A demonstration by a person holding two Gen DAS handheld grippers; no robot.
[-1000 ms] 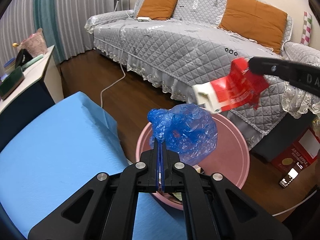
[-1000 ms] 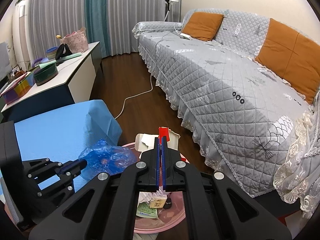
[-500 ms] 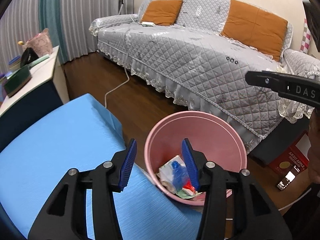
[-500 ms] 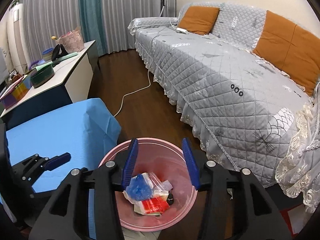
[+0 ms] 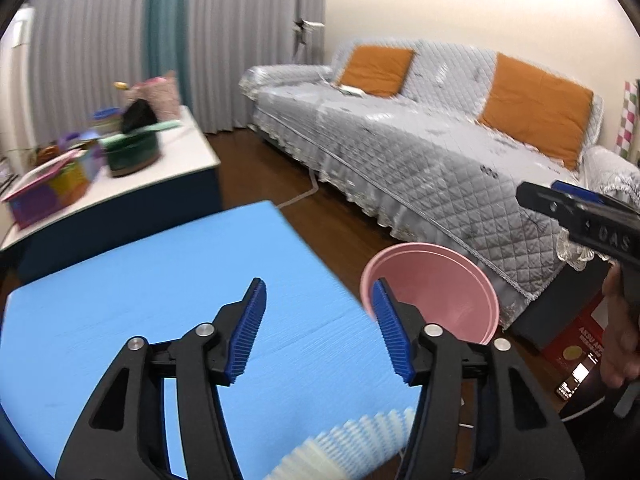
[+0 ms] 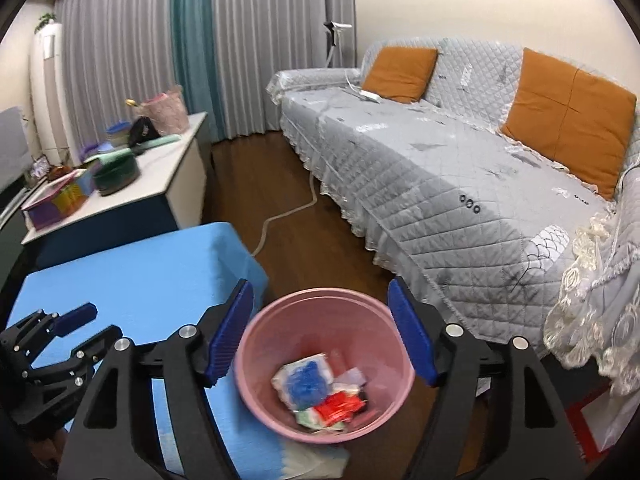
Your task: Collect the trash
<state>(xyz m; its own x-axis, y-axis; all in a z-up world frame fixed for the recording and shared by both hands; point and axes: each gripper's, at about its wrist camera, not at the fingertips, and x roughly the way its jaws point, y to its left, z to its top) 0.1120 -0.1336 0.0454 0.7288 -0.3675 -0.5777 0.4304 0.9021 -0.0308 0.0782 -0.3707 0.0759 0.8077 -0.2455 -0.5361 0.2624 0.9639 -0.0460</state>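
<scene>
My left gripper [image 5: 319, 292] hangs over the blue table cover [image 5: 160, 300], left of the pink bin [image 5: 434, 286]; its jaws are opening with nothing between them. My right gripper [image 6: 320, 292] hovers above the pink bin [image 6: 320, 318], jaws opening and empty. In the bin lie a crumpled blue plastic bag [image 6: 306, 378], a red carton [image 6: 340, 404] and other scraps. The left gripper [image 6: 94, 326] shows at the left edge of the right wrist view. The right gripper [image 5: 576, 216] and the hand [image 5: 616, 340] holding it show at the right of the left wrist view.
A grey quilted sofa [image 6: 460, 168] with orange cushions [image 6: 568, 112] stands behind the bin. A low white cabinet [image 6: 132, 196] with boxes and bowls is at the left. A white cable [image 6: 288, 212] runs across the wood floor. A white pleated item [image 5: 360, 440] lies at the table's near edge.
Both grippers have opened; the blue bag and the red carton dropped into the bin. The left gripper has drawn back left and up over the table; the right one has pulled back slightly.
</scene>
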